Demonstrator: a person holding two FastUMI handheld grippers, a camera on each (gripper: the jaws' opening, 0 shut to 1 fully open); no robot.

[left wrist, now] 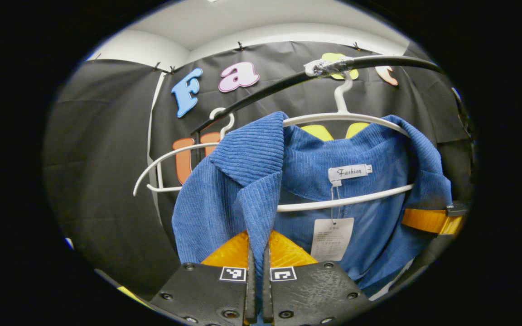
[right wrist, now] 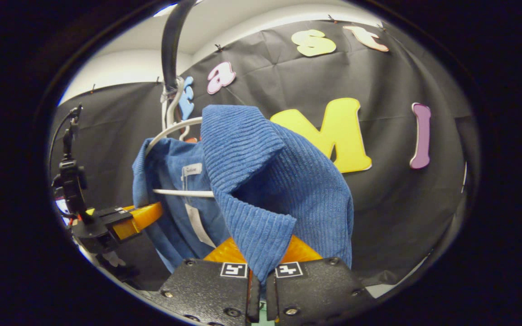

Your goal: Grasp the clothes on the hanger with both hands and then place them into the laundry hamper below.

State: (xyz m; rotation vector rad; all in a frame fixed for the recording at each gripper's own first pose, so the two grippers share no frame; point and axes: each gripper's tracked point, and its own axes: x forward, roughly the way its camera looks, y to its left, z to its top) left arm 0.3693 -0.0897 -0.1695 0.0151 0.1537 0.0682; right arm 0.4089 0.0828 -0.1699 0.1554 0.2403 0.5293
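- Two grips are already on the blue shirt, one on each front edge below the collar, and the shirt hangs on a white hanger hooked over a dark rail
- Left gripper view: the left gripper has its jaws drawn together with the shirt's front edge pinched between them, cloth running down into the narrow gap
- Same view: a second white hanger hangs bare just beside the shirt on the rail; a paper tag dangles inside the neck; the other gripper shows at the far side of the shirt
- Right gripper view: the right gripper is likewise clamped, the corner of the opposite front edge tucked between its closed jaws
- Same view: the other gripper sits against the far side of the shirt, near the hanger's lower bar
- Handling, as a judgement: the ribbed cloth looks soft, limp and light, not slippery and not fragile, so it should sag and fold once free
- Both holds are near the edge, on thin folds; a bite deeper into the fabric by the shoulders would be surer
- Shoulders wrap the hanger's arms, so the cloth probably must be lifted off them before lowering, or the hanger may drag along
- Laundry hamper: below, by the task's wording; I cannot place it from these views
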